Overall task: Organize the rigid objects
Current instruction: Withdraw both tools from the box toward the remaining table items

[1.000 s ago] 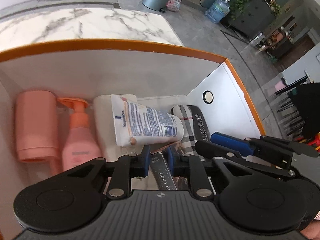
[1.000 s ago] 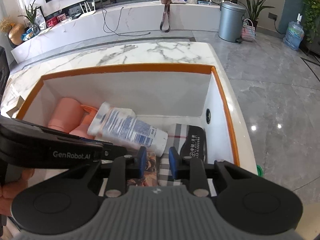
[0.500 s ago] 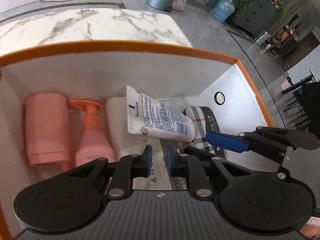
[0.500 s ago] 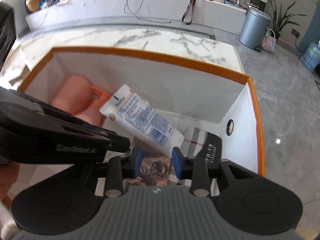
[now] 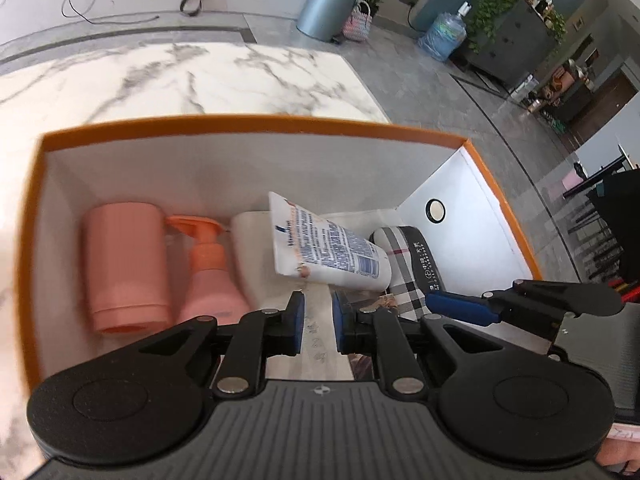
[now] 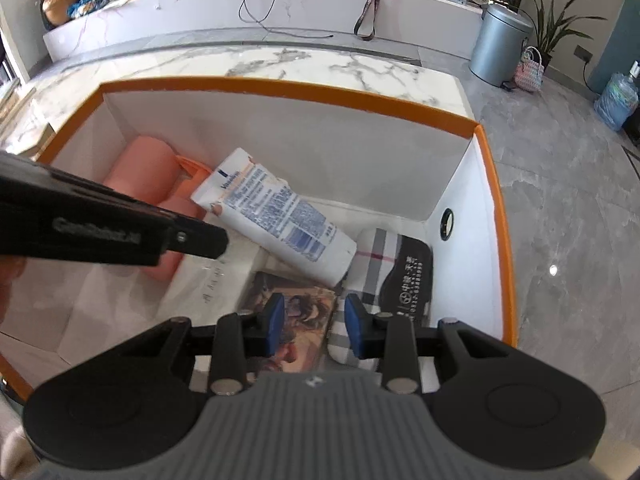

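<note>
An orange-rimmed white box (image 5: 248, 124) (image 6: 288, 92) holds the objects. Inside lie a pink cylinder (image 5: 124, 264) (image 6: 144, 172), a pink pump bottle (image 5: 208, 276), a white box (image 5: 256, 264), a white lotion tube (image 5: 328, 252) (image 6: 276, 216) lying across them, a picture card box (image 6: 296, 320), a plaid pouch (image 5: 404, 268) (image 6: 372, 264) and a black case (image 6: 408, 284). My left gripper (image 5: 318, 322) hovers above the white box, jaws slightly apart and empty. My right gripper (image 6: 314, 326) hovers above the picture box, open and empty.
The box sits on a marble counter (image 5: 180, 76) (image 6: 280, 64). A grey floor (image 6: 560, 200) lies to the right. A metal bin (image 6: 500, 44), plants and a water jug (image 6: 616, 100) stand far off. Each gripper appears in the other's view, the right one (image 5: 520, 308) and the left one (image 6: 112, 228).
Both grippers have risen and pulled back from the box contents. The right gripper's jaws have opened wider. The lotion tube stays put.
</note>
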A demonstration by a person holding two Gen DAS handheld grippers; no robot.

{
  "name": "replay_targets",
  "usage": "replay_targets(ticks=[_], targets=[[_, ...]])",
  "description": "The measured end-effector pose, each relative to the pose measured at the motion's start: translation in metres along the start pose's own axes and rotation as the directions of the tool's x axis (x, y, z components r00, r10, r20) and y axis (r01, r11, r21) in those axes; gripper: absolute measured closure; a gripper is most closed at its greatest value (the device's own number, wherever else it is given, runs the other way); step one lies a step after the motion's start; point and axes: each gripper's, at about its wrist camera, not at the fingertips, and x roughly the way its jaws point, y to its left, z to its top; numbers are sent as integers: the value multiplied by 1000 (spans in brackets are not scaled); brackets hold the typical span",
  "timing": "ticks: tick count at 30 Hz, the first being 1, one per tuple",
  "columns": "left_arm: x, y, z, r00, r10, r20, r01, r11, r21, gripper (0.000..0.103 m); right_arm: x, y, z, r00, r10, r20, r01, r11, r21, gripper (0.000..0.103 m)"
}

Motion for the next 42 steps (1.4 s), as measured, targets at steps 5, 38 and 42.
replay_targets(ticks=[5,38,42], targets=[[-27,-3,-8,998,24,50,-26,999,34,86,-15,13,-3,999,13,48,-14,1000,26,63],[-161,102,-77,965,193,175,-184,981,-65,86,-72,180,19,966,188,178,-158,973,-169,54],[-168,126,-88,967,205,151,-191,976,-106,86,-69,204,20,963,205,175,-164,961,-225,59]])
